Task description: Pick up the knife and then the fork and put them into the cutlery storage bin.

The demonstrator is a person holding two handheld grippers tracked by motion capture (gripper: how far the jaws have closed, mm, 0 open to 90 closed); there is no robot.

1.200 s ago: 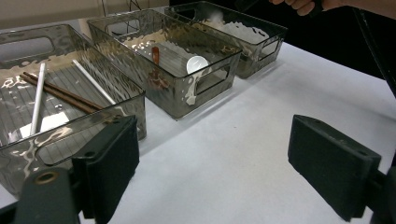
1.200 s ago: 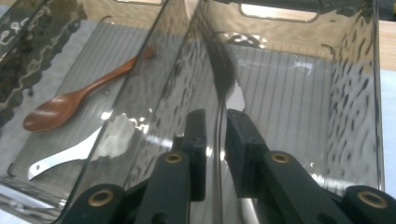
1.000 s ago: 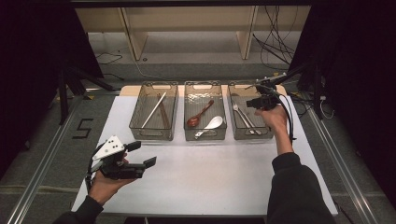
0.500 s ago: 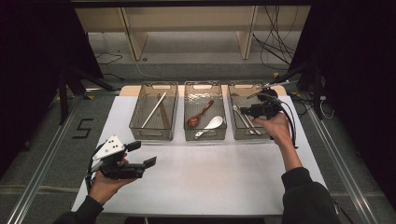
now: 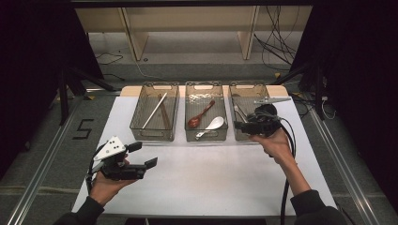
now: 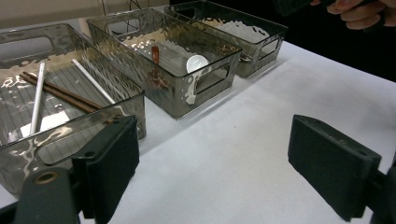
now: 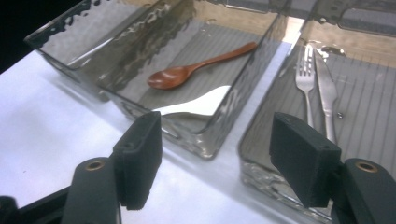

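Steel fork (image 7: 304, 70) and knife (image 7: 327, 88) lie in the right bin (image 5: 244, 93), upper right of the frame. Right gripper (image 5: 241, 125) hangs wide open at its near edge, so I'd guess it's mid-reach and next needs a dip and pinch; left gripper (image 5: 145, 155) idles wide open lower left.

Dark sleeves, black grippers with blocky black jaws, grey three-cornered plate (image 5: 111, 148), black cable (image 5: 284, 187).

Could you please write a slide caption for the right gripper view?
Open right gripper above two clear bins: wooden spoon in one, fork and knife in the other.
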